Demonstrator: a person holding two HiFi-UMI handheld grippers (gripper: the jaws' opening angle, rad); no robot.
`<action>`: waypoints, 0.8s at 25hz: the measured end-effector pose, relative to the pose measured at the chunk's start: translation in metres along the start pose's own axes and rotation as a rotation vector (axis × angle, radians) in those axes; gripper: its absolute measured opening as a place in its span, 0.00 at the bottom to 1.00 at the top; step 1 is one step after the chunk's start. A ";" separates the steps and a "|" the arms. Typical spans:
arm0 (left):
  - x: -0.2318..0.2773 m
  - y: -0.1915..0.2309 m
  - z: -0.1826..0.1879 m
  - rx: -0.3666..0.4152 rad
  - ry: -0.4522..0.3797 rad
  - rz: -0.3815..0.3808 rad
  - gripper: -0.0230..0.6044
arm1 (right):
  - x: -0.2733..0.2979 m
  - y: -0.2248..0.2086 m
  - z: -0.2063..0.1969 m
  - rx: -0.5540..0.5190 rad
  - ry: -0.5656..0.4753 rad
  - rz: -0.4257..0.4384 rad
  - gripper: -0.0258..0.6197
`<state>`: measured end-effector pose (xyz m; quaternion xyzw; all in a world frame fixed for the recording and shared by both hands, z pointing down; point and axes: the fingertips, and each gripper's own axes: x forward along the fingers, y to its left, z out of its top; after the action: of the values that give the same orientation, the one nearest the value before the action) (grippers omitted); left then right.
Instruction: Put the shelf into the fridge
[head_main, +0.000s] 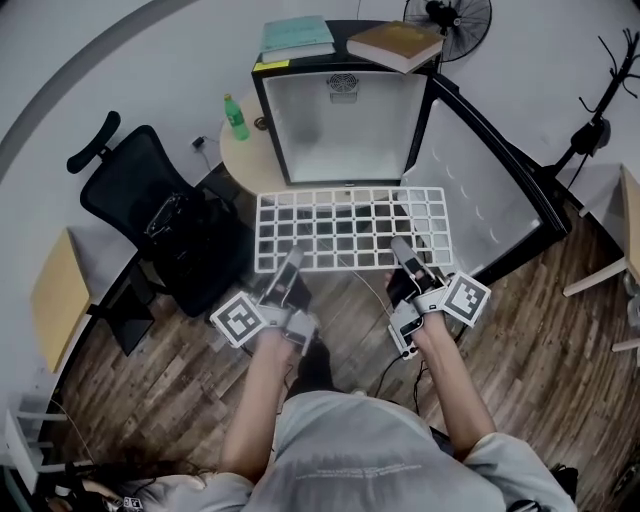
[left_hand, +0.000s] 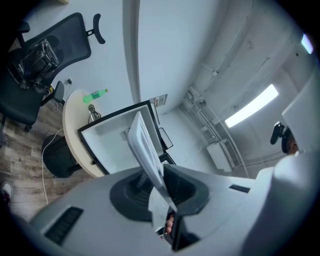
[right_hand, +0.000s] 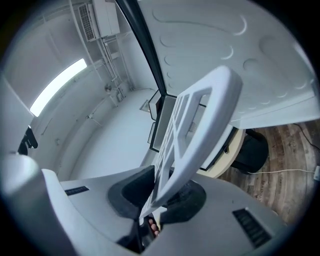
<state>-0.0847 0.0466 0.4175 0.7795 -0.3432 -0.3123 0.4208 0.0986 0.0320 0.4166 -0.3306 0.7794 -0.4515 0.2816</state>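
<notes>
A white grid shelf hangs level in the air just in front of the open mini fridge, whose white inside is bare. My left gripper is shut on the shelf's near edge at the left. My right gripper is shut on the same edge further right. In the left gripper view the shelf runs edge-on out from between the jaws toward the fridge. In the right gripper view the shelf rises from between the jaws, with the fridge door above it.
The fridge door stands swung open at the right. Two books lie on top of the fridge. A green bottle stands on a round table at its left. A black office chair is at the left, a fan behind.
</notes>
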 end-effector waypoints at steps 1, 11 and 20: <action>0.006 0.006 0.004 -0.001 0.002 -0.006 0.13 | 0.007 -0.005 0.002 0.003 -0.004 0.000 0.10; 0.115 0.068 0.093 -0.023 0.067 -0.014 0.13 | 0.136 -0.051 0.060 0.031 -0.054 0.005 0.10; 0.177 0.115 0.113 -0.061 0.140 0.024 0.13 | 0.184 -0.103 0.093 0.061 -0.082 -0.091 0.10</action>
<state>-0.1029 -0.1921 0.4315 0.7820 -0.3125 -0.2626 0.4710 0.0799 -0.1961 0.4415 -0.3752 0.7374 -0.4731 0.3026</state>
